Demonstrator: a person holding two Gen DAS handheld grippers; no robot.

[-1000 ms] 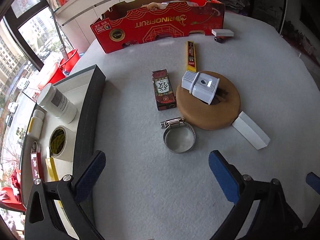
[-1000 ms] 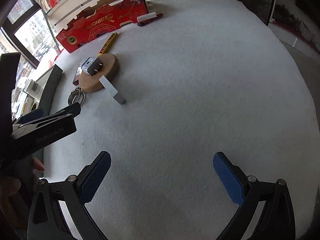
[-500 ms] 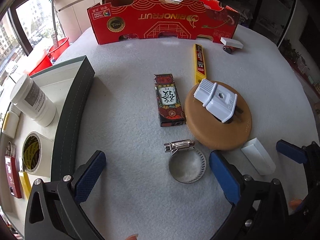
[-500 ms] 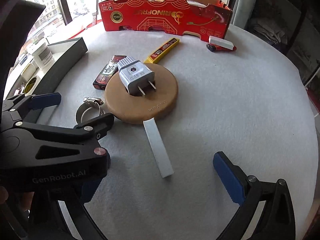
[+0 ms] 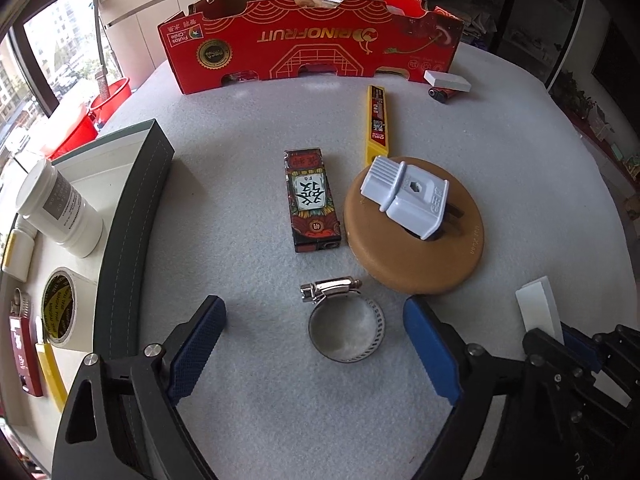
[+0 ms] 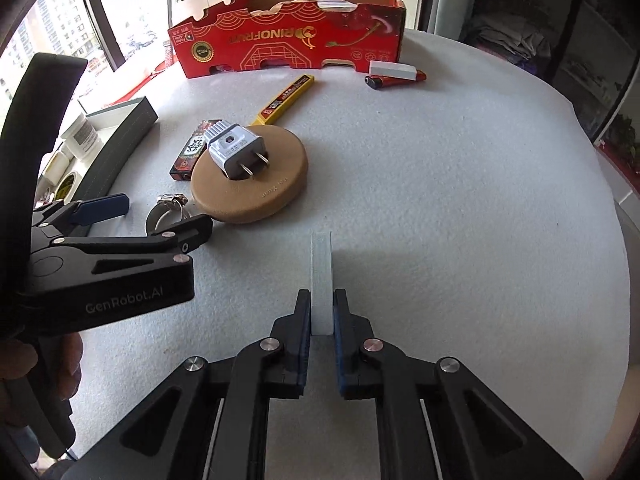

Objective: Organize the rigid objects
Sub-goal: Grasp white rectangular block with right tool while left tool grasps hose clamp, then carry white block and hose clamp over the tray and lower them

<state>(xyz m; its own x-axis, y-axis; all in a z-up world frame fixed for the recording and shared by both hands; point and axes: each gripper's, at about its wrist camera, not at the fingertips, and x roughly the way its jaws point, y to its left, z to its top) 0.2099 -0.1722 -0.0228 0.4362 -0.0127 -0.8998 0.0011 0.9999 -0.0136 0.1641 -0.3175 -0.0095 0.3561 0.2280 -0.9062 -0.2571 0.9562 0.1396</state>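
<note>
Eraser (image 6: 321, 280) between closed right gripper (image 6: 321, 316) fingers

Shiny metal hose clamp (image 5: 346, 322); matt felt tabletop (image 5: 240, 128).

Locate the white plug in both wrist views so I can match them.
Left wrist: white plug sits right of centre, lying on the tan disc, prongs pointing right.
Right wrist: white plug sits upper left, on the same tan disc, prongs pointing toward the camera.
Shared landmark: red fruit box at the table's far edge.
</note>
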